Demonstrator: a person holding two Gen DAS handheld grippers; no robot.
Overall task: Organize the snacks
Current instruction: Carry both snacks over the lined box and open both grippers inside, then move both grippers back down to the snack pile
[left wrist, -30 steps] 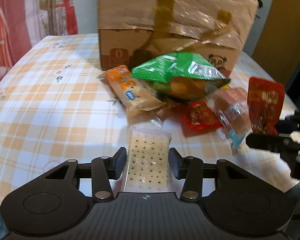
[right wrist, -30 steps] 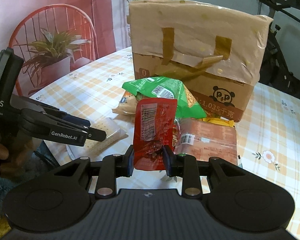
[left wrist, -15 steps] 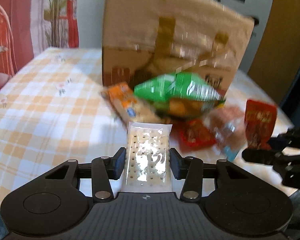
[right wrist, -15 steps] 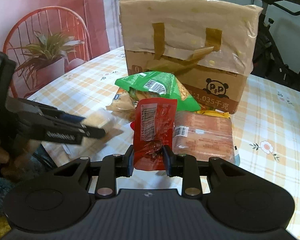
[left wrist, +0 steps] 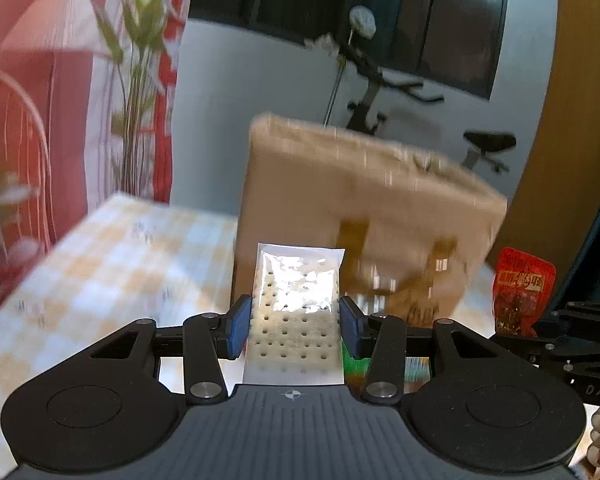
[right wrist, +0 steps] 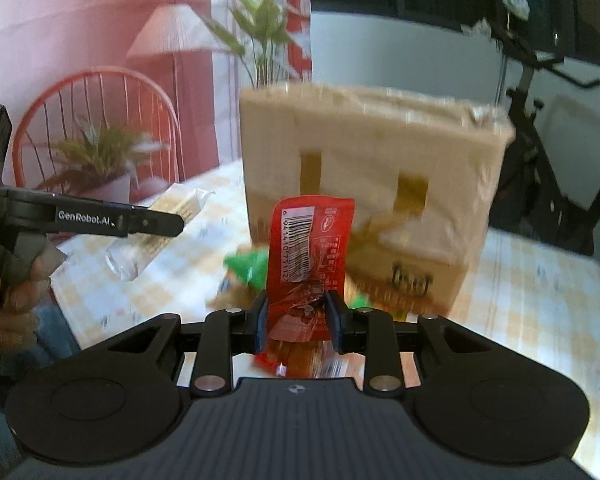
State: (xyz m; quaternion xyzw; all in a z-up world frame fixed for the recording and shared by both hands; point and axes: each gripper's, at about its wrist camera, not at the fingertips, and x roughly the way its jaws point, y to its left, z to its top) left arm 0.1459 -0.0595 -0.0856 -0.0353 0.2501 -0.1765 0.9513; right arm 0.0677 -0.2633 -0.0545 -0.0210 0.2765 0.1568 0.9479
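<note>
My left gripper [left wrist: 296, 326] is shut on a clear cracker pack [left wrist: 296, 312] and holds it in the air in front of the taped cardboard box [left wrist: 364, 216]. My right gripper [right wrist: 298, 318] is shut on a red snack pouch [right wrist: 306, 264], also raised before the box [right wrist: 372, 184]. The red pouch also shows at the right of the left wrist view [left wrist: 520, 292]. The left gripper with the cracker pack [right wrist: 160, 232] shows at the left of the right wrist view. A green snack bag [right wrist: 248, 266] lies below on the table, blurred.
The checked tablecloth [left wrist: 100, 264] runs to the left of the box. A red wire chair [right wrist: 96, 128] and potted plant [right wrist: 100, 160] stand behind the table at left. An exercise bike [right wrist: 540, 128] stands behind the box at right.
Both grippers have lifted their packs up off the table toward the box's top. The snack pile has dropped almost out of both views.
</note>
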